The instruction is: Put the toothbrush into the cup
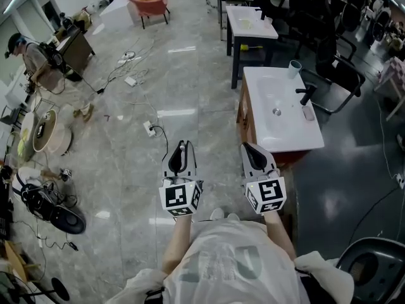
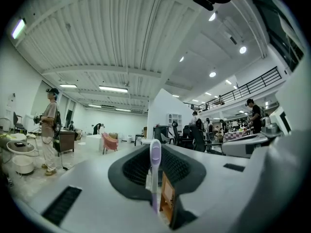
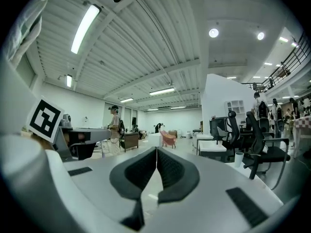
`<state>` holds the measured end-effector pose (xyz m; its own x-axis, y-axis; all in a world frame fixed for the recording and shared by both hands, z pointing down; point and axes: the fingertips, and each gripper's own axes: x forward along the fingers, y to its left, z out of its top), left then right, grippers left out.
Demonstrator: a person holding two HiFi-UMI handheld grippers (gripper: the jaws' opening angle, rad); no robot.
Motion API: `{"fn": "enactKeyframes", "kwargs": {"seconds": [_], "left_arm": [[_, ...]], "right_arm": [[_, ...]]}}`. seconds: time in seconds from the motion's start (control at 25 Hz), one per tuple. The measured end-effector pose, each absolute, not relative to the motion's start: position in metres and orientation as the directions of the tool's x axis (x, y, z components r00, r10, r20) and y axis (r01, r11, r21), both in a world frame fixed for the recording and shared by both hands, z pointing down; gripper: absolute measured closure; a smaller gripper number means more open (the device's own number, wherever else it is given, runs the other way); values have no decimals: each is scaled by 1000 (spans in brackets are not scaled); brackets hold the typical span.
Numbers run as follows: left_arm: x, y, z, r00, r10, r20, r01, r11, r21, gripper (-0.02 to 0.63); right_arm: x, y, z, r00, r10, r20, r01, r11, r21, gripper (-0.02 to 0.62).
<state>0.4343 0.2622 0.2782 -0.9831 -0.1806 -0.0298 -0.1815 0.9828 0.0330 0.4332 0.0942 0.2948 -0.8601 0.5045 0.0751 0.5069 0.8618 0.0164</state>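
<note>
A toothbrush [image 2: 155, 171] with a pale purple head stands upright between the jaws of my left gripper [image 2: 155, 152], which is shut on it. In the head view this left gripper [image 1: 182, 147] is held level over the floor, left of the sink cabinet. My right gripper [image 1: 249, 148] hovers beside the near left corner of the white sink counter [image 1: 297, 138]; its jaws [image 3: 156, 152] meet with nothing between them. The pale cup [image 1: 295, 69] stands on the counter's far right corner, behind the black faucet [image 1: 307, 94]. The right gripper view also shows the cup [image 3: 238, 158], ahead to the right.
Cables and a power strip [image 1: 150, 129] lie on the grey floor ahead to the left. Black office chairs [image 1: 342, 75] stand right of the sink, and white tables [image 1: 250, 24] beyond it. A person [image 1: 31, 56] stands at a desk far left, near a cable spool [image 1: 44, 132].
</note>
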Motion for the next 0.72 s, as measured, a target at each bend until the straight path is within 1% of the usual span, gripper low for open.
{"fn": "enactKeyframes", "kwargs": {"seconds": [0.36, 0.52, 0.72], "left_arm": [[429, 255, 286, -988, -154, -24, -155, 987, 44, 531], [429, 256, 298, -992, -128, -22, -129, 990, 53, 531], [429, 263, 315, -996, -79, -36, -84, 986, 143, 531]], "right_arm": [[422, 80, 307, -855, 508, 106, 512, 859, 4, 565], [419, 82, 322, -831, 539, 133, 544, 839, -3, 565], [418, 89, 357, -780, 592, 202, 601, 799, -23, 565]]}}
